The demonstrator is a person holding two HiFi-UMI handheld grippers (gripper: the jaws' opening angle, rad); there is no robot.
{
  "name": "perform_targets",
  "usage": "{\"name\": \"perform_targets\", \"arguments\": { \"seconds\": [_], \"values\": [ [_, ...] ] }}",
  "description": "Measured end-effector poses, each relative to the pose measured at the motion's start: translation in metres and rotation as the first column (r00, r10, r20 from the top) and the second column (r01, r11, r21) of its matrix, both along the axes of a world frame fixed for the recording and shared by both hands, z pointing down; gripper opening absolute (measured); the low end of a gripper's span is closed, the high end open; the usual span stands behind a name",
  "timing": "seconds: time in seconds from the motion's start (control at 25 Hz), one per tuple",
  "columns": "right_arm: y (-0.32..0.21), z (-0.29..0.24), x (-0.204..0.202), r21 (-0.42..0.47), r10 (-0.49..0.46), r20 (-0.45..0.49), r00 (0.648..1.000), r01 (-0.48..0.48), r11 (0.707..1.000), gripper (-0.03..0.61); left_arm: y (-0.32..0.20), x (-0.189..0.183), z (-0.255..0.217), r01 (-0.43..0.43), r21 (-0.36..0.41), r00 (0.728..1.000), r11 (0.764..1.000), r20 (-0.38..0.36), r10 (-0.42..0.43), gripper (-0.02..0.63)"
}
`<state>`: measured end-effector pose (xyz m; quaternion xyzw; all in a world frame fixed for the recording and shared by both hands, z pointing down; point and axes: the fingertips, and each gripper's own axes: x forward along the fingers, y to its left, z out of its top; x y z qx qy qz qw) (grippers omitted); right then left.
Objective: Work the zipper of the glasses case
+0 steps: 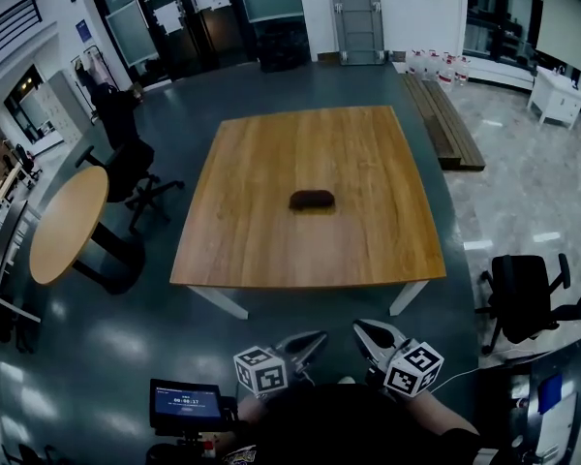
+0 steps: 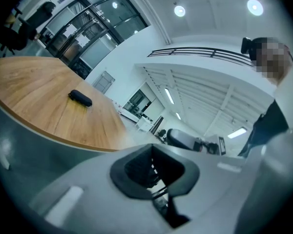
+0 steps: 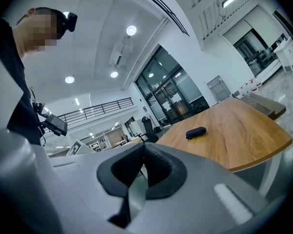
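A dark oval glasses case [image 1: 312, 200] lies alone near the middle of the square wooden table [image 1: 261, 250]. It shows small in the left gripper view [image 2: 80, 97] and in the right gripper view [image 3: 196, 132]. Both grippers are held low in front of the person, well short of the table's near edge. My left gripper [image 1: 315, 339] is shut and holds nothing. My right gripper [image 1: 361, 329] is shut too, with nothing between its fingers. Each one's marker cube [image 1: 260, 370] sits close to the person's body.
A round wooden table [image 1: 66, 223] and a black office chair [image 1: 131, 172] stand to the left. Another black chair [image 1: 523, 294] is at the right. A small screen on a stand [image 1: 186, 404] sits at the lower left. Dark grey floor surrounds the table.
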<state>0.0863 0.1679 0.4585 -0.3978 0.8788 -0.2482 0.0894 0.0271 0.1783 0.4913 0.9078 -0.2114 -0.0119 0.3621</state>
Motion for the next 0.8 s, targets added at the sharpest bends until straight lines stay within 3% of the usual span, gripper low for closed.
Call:
{"name": "perform_targets", "arguments": {
  "seconds": [0.32, 0.8],
  "values": [
    [-0.001, 0.001, 0.003, -0.005, 0.017, -0.006, 1.000, -0.017, 1.000, 0.005, -0.002, 0.007, 0.001, -0.026, -0.004, 1.000, 1.000, 0.004, 0.026, -0.002],
    [-0.004, -0.006, -0.015, 0.017, -0.002, -0.027, 1.000, 0.003, 1.000, 0.005, -0.006, -0.010, -0.002, -0.008, 0.001, 1.000, 1.000, -0.007, 0.008, -0.002]
  ]
}}
